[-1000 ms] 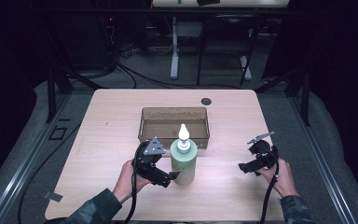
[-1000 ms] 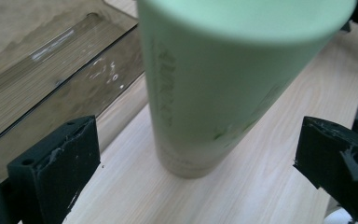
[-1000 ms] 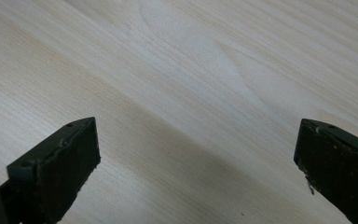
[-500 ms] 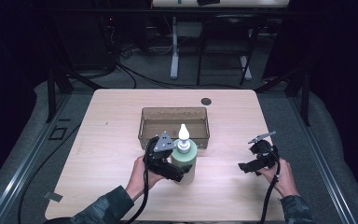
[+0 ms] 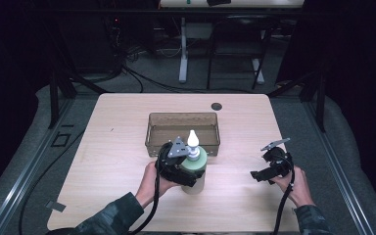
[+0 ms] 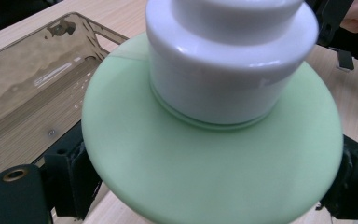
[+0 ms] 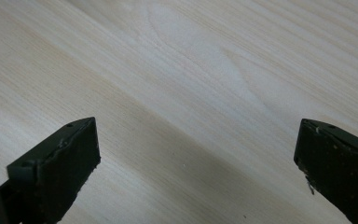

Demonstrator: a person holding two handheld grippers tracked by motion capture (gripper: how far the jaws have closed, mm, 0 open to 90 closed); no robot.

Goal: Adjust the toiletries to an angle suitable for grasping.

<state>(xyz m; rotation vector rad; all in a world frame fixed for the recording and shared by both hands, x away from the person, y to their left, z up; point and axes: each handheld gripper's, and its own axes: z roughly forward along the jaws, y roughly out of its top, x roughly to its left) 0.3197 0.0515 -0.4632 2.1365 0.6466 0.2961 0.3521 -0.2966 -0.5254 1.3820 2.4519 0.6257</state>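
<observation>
Bottle [image 5: 194, 166], pale green with a white cap [image 5: 192, 138], stands upright on the table [image 5: 117, 147], just near of the brown tray [image 5: 183, 117] and about mid-width. The left gripper [image 5: 188, 172] has its jaws on either side of the bottle's body, pressed against it; in the left gripper view the green shoulder [image 6: 205, 172] spreads between the two black jaws, with the white cap [image 6: 228, 51] above. A second ago this gripper sat just left of the bottle with its jaws short of it; half a second ago it had moved in against the body, and now it has slid a little farther right around it. The bottle itself has not shifted. The right gripper [image 5: 260, 173] hovers well to the right, jaws wide apart over bare wood [image 7: 191, 93], where it was before.
</observation>
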